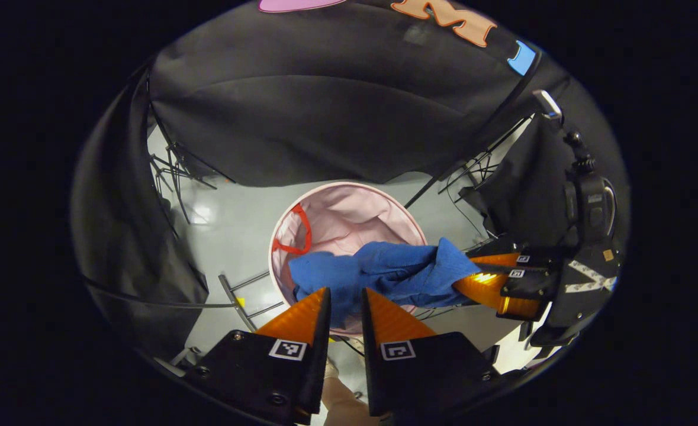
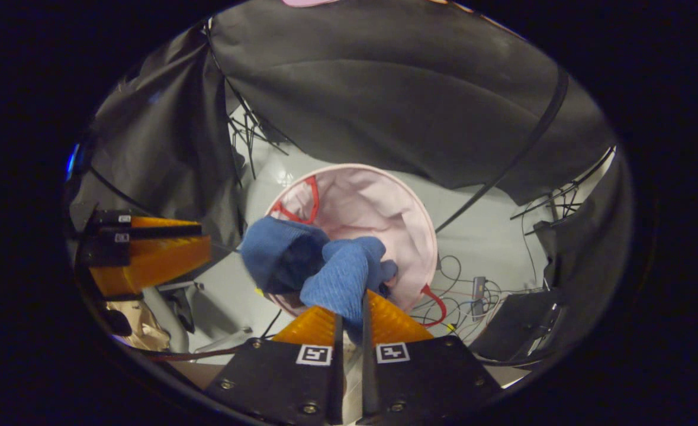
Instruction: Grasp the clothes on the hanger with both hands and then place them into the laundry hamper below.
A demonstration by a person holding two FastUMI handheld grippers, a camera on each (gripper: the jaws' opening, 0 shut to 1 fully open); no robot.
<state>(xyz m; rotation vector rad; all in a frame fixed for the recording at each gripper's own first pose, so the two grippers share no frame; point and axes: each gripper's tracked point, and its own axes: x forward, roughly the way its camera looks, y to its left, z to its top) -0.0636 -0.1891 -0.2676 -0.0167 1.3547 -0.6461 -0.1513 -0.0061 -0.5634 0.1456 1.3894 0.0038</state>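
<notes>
A blue garment hangs bunched over the mouth of the round pink laundry hamper, which has red handles and stands on the grey floor. My right gripper is shut on one end of the garment, which rises from between its fingers; it also reaches in from the right in the left gripper view as the right gripper. My left gripper has a narrow gap between its fingers, with blue cloth seen through it. In the right gripper view the left gripper ends a little short of the cloth.
Black cloth walls stand behind and to both sides of the hamper. Thin stand legs rest on the floor at the back left, and a metal rack lies left of the hamper. Loose cables lie to its right.
</notes>
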